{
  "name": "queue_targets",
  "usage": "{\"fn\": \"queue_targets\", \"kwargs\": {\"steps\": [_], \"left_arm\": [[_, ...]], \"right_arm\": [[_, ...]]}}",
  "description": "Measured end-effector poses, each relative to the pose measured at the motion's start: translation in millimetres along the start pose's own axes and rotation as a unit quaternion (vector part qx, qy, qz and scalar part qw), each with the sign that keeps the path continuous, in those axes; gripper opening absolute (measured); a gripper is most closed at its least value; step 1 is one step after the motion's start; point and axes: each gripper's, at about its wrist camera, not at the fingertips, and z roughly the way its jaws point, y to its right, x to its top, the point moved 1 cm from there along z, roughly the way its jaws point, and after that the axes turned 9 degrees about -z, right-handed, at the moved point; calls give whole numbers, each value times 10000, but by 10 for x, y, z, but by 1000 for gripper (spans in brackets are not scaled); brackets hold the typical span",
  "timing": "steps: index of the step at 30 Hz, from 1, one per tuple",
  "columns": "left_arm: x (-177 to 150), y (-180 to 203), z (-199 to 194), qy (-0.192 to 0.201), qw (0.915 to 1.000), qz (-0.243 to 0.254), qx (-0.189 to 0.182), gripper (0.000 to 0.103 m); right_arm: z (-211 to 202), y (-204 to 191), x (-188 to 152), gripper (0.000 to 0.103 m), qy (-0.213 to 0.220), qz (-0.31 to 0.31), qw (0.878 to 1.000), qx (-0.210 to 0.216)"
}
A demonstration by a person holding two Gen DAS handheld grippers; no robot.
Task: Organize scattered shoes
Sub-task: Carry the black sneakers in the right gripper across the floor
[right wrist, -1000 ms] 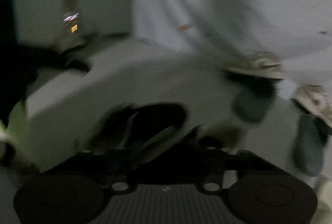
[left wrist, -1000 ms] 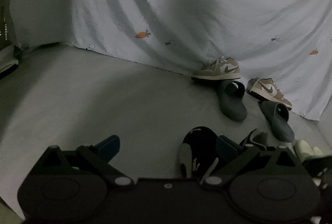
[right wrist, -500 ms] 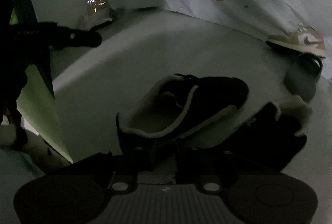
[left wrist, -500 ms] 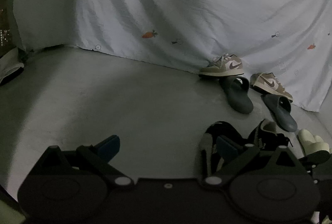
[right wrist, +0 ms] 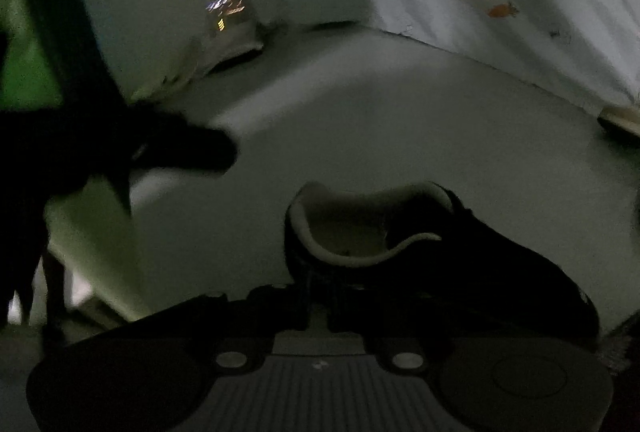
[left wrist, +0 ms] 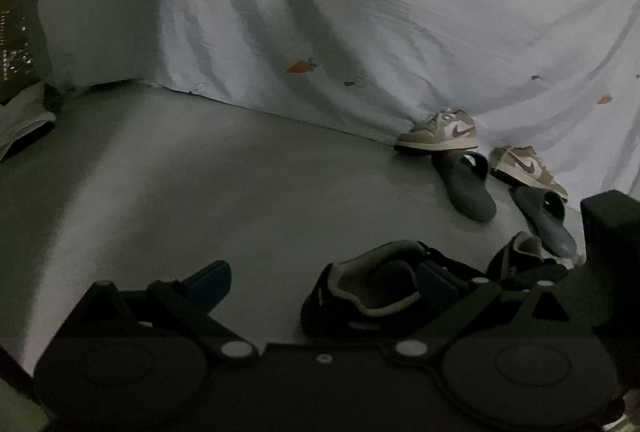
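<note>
In the right wrist view my right gripper (right wrist: 318,294) is shut on the heel collar of a black shoe (right wrist: 460,256) with a pale lining, whose toe points away to the right. My left gripper (left wrist: 323,282) stands open above the grey floor, blue pads wide apart. In the left wrist view a black shoe (left wrist: 368,292) lies just in front of its right finger, and a second black shoe (left wrist: 520,256) lies behind it. The right gripper's dark body (left wrist: 608,244) shows at the right edge. A dark finger of the left gripper (right wrist: 192,152) shows left of the held shoe.
By the hanging carrot-print sheet (left wrist: 360,12) stand two tan sneakers (left wrist: 440,132) (left wrist: 528,168) and two dark slides (left wrist: 464,188) (left wrist: 544,220). The grey floor (left wrist: 240,184) stretches left to a pale bundle (left wrist: 20,120) in the corner.
The right gripper has swung left with the black shoe in it; the second black shoe has left its view. In the left view the right gripper's body has entered at the right edge.
</note>
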Motion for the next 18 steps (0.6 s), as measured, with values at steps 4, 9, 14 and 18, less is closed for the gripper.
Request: {"fn": "queue_targets", "kwargs": {"steps": [4,9,14,18], "left_arm": [[2,-74,5,14,9998,-187,104,101],[10,-117,59,-17,9991,-422,90,101],[30,-73,67,67,9990,-420,129,101],[46,-59,85,99,9991,-378,143,101]], "right_arm": [[-138,-113,-13,43,-52,-274,9995,-123],[-242,-45,-168,44,-214,-492,9984,178],[-37,-5,-54,45,-99,-263,9996,58],[122,34,52,27,114,9,9999,-76]]}}
